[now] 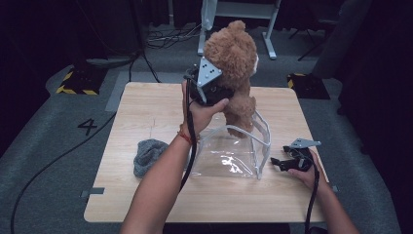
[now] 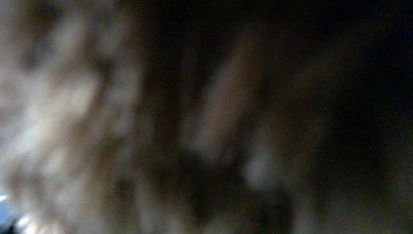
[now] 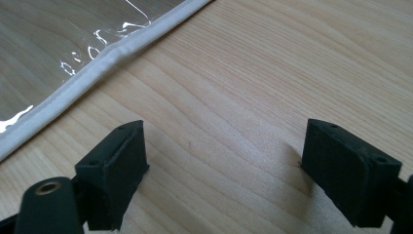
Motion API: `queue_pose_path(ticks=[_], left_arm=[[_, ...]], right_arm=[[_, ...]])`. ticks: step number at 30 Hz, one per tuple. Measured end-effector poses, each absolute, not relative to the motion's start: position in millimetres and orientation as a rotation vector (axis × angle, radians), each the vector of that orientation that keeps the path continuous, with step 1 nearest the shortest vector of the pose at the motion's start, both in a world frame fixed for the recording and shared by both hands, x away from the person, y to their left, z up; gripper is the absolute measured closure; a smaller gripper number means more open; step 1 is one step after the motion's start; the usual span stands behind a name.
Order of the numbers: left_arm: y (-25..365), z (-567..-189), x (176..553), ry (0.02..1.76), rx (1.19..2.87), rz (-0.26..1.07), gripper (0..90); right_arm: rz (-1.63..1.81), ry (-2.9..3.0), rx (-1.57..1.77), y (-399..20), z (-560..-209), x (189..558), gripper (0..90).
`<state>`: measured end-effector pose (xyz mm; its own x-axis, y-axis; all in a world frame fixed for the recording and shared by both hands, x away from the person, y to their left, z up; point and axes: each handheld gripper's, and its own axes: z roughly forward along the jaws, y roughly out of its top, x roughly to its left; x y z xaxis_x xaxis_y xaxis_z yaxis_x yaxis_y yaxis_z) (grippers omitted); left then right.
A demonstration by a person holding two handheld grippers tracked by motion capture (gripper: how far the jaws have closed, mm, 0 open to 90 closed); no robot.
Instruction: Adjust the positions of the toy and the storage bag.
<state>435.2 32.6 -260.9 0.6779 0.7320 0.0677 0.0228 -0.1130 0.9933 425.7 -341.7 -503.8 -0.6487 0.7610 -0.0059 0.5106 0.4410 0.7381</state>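
high view first: our left tongs are clenched on the bear, gripping its back so it hangs upright, feet just inside the mouth of the clear bag. we judge we hold it high and straight so the legs go in before the wide body. left gripper view is a blur of brown fur pressed close. our right tongs rest released on the table just beside the bag's white edge, likely waiting to steady it. a grey cloth lies left of the bag.
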Motion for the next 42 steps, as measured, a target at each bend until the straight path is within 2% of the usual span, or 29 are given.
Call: queue_pose_path(ticks=[5,12,16,25,28,35,42], left_arm=[[41.6,-257.4,418.9,0.557,1.606,0.644,42.6],[49.7,-263.1,410.3,0.518,1.728,0.575,41.6],[56.1,-272.9,415.5,0.507,1.785,0.487,41.4],[51.9,-299.3,430.4,0.56,1.935,0.411,38.5],[52.6,-298.6,431.7,0.57,1.95,0.409,38.2],[46.8,-295.9,438.7,0.541,2.121,0.381,36.8],[49.3,-298.0,437.2,0.475,2.16,0.351,36.3]], right_arm=[[1.036,2.36,1.084,-341.8,-503.8,425.4,16.7],[1.039,2.36,1.084,-341.8,-503.9,425.5,16.6],[1.037,2.36,1.082,-341.9,-503.9,425.5,16.6],[1.041,2.361,1.084,-341.9,-503.9,425.5,16.6],[1.041,2.361,1.084,-341.9,-503.9,425.5,16.6],[1.04,2.361,1.083,-341.9,-503.9,425.6,16.6],[1.041,2.364,1.08,-342.0,-503.9,425.9,16.5]])
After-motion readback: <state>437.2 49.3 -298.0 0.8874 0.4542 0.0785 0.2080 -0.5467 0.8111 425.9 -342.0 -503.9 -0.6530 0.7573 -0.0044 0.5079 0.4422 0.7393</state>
